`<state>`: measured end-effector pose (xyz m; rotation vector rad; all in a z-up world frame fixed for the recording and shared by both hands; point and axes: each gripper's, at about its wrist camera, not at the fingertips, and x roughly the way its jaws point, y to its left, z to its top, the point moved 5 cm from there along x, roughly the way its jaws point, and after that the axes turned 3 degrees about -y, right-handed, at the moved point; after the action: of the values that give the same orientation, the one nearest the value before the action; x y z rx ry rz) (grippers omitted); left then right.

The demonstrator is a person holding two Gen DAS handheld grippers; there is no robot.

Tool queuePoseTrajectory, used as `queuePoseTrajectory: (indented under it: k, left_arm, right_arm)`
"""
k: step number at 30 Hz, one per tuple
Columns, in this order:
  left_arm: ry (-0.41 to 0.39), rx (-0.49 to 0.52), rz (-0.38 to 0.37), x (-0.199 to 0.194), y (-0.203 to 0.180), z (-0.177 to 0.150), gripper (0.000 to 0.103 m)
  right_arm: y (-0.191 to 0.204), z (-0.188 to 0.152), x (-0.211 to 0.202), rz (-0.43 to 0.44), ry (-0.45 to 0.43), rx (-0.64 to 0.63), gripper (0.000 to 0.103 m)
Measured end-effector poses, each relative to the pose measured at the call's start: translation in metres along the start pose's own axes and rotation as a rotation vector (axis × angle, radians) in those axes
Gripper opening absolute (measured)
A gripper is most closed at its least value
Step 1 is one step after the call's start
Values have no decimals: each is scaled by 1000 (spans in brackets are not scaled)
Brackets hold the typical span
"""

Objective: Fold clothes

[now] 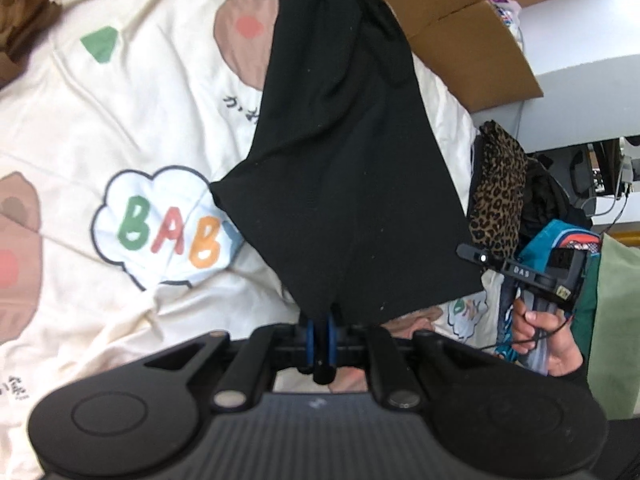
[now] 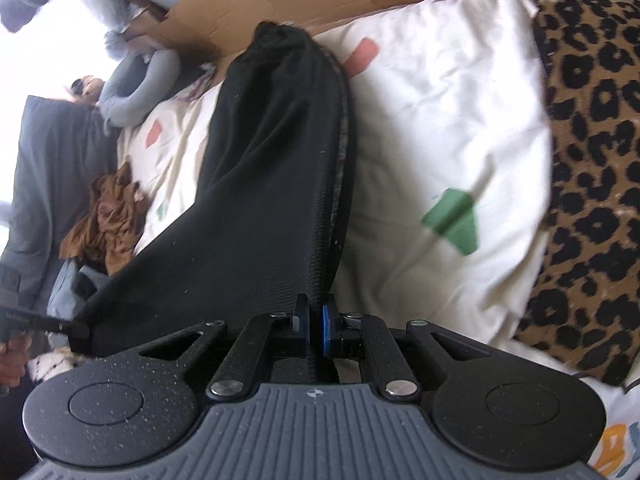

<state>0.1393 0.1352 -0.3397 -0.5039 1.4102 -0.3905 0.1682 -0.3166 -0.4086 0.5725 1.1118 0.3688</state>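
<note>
The left black plastic two-finger gripper (image 1: 320,330) has blue finger pads, round discs, silver pivot screws and a ribbed grey housing. The right matching gripper (image 2: 315,330) looks alike, dust-speckled; its grey side reads "DAS". A dark sleeve cuff (image 1: 576,374) shows.

Matt black knit cloth garment (image 1: 344,168), smooth cream printed cotton bedsheet (image 1: 120,128), plush leopard-print fabric (image 2: 592,152), brown matt cardboard box (image 1: 460,20), matt black plastic tongs (image 2: 316,326) with blue rubbery pads (image 2: 329,328)

Bedroom, cartoon bedsheet (image 1: 100,128) (clothes heaped)
</note>
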Motion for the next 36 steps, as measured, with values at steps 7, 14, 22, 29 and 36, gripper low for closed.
queuePoseTrajectory:
  k: [7,14,22,29,36]
  left_arm:
    - [-29,2,30,-23,8,-3,7]
    - [-86,-41,95,-52,41,-7,7]
    - [-47,-72,132,-31,76,-18,7]
    - [10,-74,128,2,88,-27,7]
    - [61,-96,136,28,113,-29,7]
  right_arm:
    - [27,-11,0,66,51,-37,3]
    - [53,-31,22,144,153,-89,3]
    - [62,-50,39,155,211,-104,3]
    - [42,-62,48,98,238,-54,3]
    - [21,-72,58,80,235,21,4]
